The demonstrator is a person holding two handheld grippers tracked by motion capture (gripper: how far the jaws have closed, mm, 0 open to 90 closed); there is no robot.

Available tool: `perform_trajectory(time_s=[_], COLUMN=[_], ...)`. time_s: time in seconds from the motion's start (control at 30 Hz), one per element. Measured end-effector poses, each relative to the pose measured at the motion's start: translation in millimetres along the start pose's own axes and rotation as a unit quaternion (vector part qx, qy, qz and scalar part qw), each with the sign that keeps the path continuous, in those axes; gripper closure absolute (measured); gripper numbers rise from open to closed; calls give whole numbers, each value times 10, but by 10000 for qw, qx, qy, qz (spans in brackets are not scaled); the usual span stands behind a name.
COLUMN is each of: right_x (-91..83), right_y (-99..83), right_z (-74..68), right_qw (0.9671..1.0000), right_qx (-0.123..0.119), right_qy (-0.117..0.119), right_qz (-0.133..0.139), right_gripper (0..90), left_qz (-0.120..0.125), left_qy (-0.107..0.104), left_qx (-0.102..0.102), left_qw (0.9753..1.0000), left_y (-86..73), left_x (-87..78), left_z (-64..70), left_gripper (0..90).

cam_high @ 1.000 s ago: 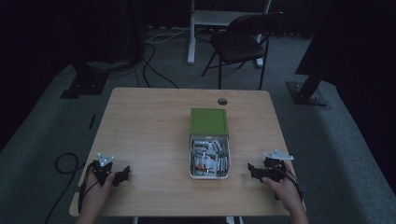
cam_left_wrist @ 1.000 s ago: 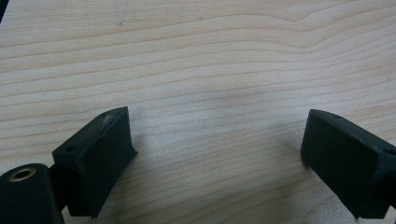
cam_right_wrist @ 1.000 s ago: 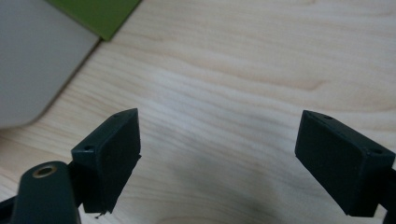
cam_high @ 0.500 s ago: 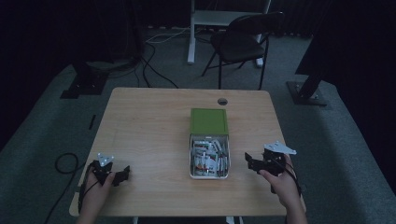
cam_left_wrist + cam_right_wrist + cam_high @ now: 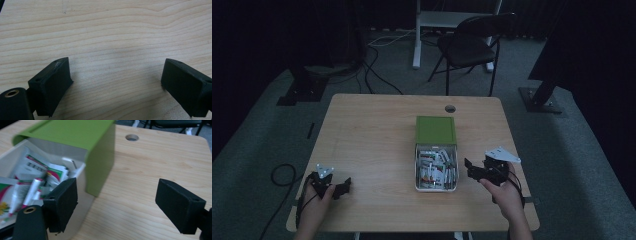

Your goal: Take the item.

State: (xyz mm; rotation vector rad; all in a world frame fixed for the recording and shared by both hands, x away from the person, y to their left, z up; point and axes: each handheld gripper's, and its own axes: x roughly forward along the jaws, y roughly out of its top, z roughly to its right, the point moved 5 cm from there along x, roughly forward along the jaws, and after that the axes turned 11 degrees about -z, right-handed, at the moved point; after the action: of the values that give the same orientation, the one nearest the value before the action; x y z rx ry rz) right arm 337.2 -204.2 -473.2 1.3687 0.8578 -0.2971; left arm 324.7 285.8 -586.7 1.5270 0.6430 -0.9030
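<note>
Dim room, grey carpet, a folding chair (image 5: 472, 42) beyond a wooden table (image 5: 372, 135). Near the middle of the table, toward its right side, sits a white tin (image 5: 435, 187) packed with sachets and small tubes (image 5: 434, 167). Its green lid (image 5: 435, 130) is slid toward the far edge, so the near half lies open.

Over the last second the right gripper (image 5: 477, 171) has lifted off the near right corner and moved in toward the tin. It now hovers just beside the tin's right wall, fingers wide apart and empty. The right gripper view looks along the tin's side. This looks like a reach for the tin or its contents.

The left gripper (image 5: 337, 187) has stayed at the near left corner, fingers apart over bare wood.
</note>
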Motion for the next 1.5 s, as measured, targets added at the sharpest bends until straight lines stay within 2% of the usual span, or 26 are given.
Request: perform_trajectory(time_s=[0.53, 0.8, 1.03, 1.07, 1.2, 1.23, 1.27, 1.43, 1.47, 1.5], right_x=[-6, 11, 82, 97, 122, 133, 157, 234, 281, 299], right_y=[154, 164, 148, 134, 114, 103, 91, 49, 20, 9], right_z=[-455, -661, -829, -892, -968, -991, -1022, -1085, -1103, -1113], right_qw=[9982, 9958, 9915, 9897, 9884, 9878, 9883, 9874, 9878, 9878], right_qx=[-402, -625, -988, -1050, -1189, -1241, -1254, -1304, -1284, -1288], right_qy=[382, 613, 774, 922, 917, 921, 853, 892, 880, 871], right_qz=[207, 249, 337, 298, 240, 174, 164, 94, -9, -29], right_gripper=[178, 220, 227, 249, 277, 311, 359, 435, 502, 522], left_qz=[-5, -9, -10, -10, -10, -10, -11, -7, -7, -8], left_qy=[7, 8, 6, 5, 5, 5, 5, 4, 7, 5], left_qx=[-4, 3, 1, 2, 2, 1, 2, -1, 0, -1], left_qw=[10000, 10000, 10000, 10000, 10000, 10000, 10000, 10000, 10000, 10000], left_y=[-1, -1, -2, -2, -2, -2, -2, -1, -1, -1], left_x=[-1, -2, -2, -2, -2, -2, -2, -2, -2, -2], left_z=[4, 4, 6, 6, 6, 6, 6, 6, 6, 6], left_gripper=[98, 98, 98, 98, 98, 98, 98, 98, 98, 98])
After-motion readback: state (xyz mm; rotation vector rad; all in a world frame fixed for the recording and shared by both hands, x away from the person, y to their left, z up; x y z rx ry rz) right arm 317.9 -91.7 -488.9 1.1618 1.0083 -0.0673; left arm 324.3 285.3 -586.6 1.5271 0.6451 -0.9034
